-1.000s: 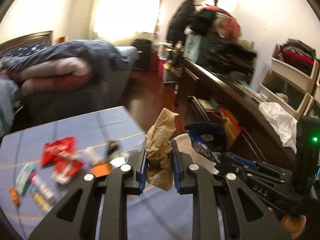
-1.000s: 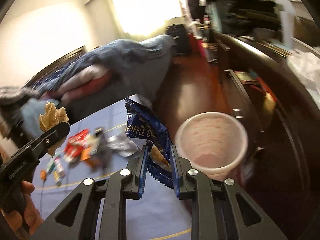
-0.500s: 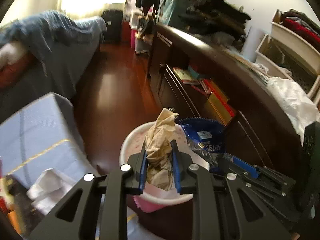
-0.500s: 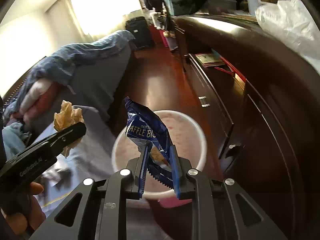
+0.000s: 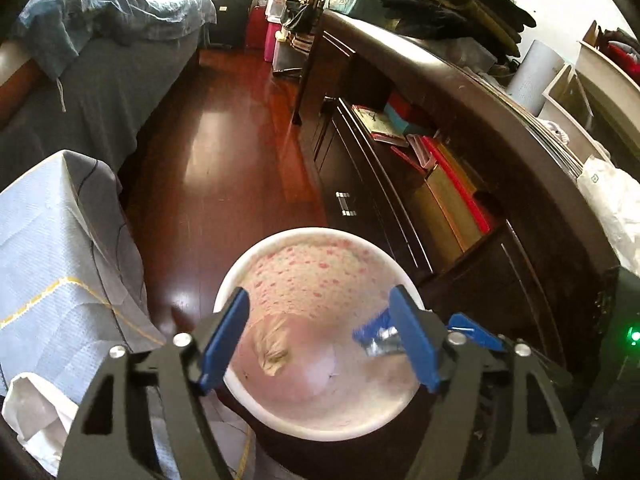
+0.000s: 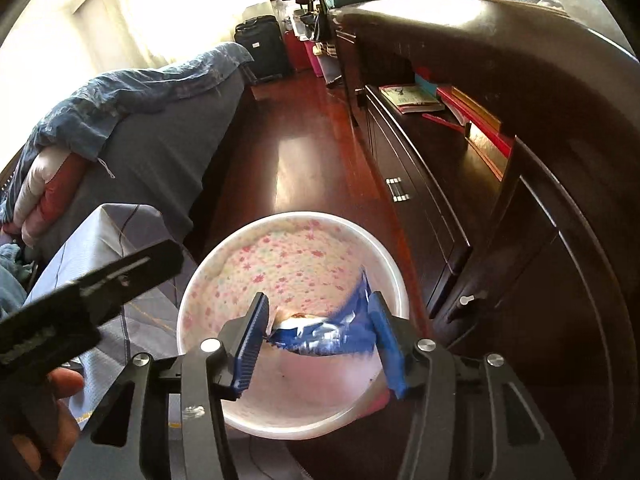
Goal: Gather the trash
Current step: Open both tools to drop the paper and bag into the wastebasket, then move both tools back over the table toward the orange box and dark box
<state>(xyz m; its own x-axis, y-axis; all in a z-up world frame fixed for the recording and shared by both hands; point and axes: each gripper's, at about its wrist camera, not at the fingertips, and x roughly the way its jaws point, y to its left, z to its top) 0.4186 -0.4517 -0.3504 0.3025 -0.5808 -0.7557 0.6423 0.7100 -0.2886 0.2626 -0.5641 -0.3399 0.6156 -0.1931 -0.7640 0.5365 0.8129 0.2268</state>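
A round bin with a white rim [image 5: 320, 234] and a pink flowered lining stands on the floor beside the table. My left gripper [image 5: 318, 294] hangs over it, its jaws opening with nothing between them. The crumpled brown paper [image 5: 274, 348] lies loose inside the bin below. My right gripper [image 6: 318, 300] is also over the bin [image 6: 304, 216], its jaws opening. The blue snack wrapper [image 6: 320, 332] sags loosely between its pads. In the left wrist view the blue wrapper [image 5: 378, 338] shows by the right finger.
The table with a light blue cloth [image 5: 48, 240] is at the left, white paper [image 5: 36, 412] on its corner. A dark dresser [image 5: 440, 128] runs along the right. Wooden floor [image 5: 224, 152] and a bed [image 5: 100, 60] lie ahead. A hand [image 6: 40, 408] holds the left gripper.
Both grippers swung from over the table to above the bin and sank. Both jaws went from shut to open. The brown paper dropped into the bin and the wrapper came loose.
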